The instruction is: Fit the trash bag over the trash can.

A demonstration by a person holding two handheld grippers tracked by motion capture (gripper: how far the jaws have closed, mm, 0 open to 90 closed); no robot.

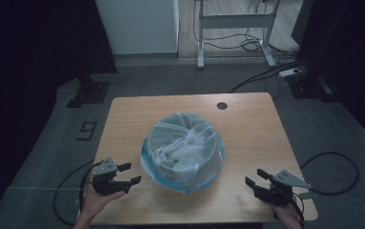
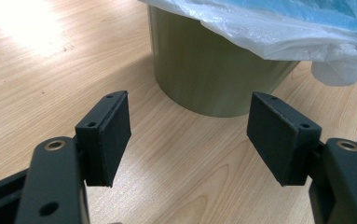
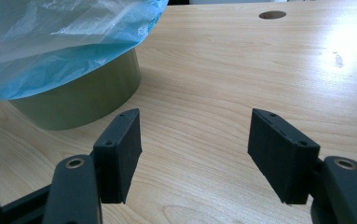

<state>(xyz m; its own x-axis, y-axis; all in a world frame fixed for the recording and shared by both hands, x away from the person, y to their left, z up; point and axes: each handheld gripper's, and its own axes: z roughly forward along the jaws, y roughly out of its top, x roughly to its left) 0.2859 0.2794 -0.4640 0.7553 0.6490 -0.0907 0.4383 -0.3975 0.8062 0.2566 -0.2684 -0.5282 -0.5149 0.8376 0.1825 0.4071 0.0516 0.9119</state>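
Lined bin point(image 1: 184, 151) at the centre of the surface point(image 1: 247, 119), plastic bag point(image 1: 170, 176) draped over its rim. Left tool point(image 1: 128, 174) near the front-left corner, right tool point(image 1: 256, 177) near the front-right; both gaping wide, holding nothing, well apart from the bin between them.

Your left hand point(image 1: 90, 196) comes in from the bottom edge and holds the left gripper point(image 1: 128, 174) low, jaws spread wide apart with nothing between them, pointing right and slightly forward. Your right hand point(image 1: 289, 215) holds the right gripper point(image 1: 255, 177) in mirror pose, jaws likewise spread and empty, pointing left. The two grippers sit well apart, facing inward. A cable trails from each.
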